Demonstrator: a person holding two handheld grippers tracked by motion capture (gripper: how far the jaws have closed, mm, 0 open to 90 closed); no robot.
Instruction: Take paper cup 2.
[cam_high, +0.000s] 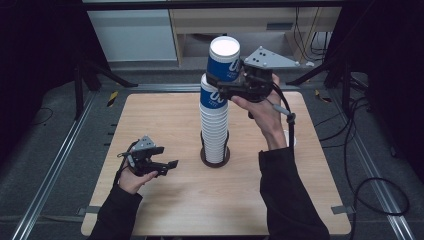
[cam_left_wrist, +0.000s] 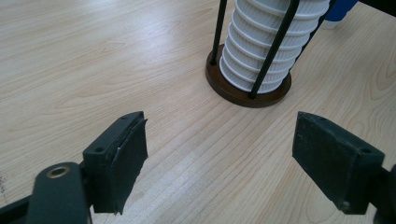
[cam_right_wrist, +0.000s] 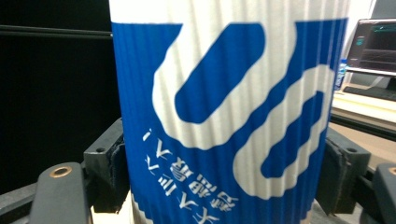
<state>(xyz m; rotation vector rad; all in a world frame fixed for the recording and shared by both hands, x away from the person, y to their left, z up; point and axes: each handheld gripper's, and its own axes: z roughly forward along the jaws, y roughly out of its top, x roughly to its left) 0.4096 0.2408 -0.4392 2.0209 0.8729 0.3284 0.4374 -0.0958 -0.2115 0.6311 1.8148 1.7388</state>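
Cup (cam_high: 223, 59) clamped in right gripper (cam_high: 226, 80), barely off stack (cam_high: 214, 131); tilt could drag next cup, topple it. Left gripper (cam_high: 167, 165) open, idle.

Bright overhead light on the table (cam_high: 165, 200) (surroundings dark), close cup (cam_right_wrist: 224, 116) slightly blurred.

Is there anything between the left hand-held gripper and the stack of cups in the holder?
Nothing visible stands between them. The left hand-held gripper is open above bare table, and the stack of cups is ahead of it inside the holder's black rods on a brown base.
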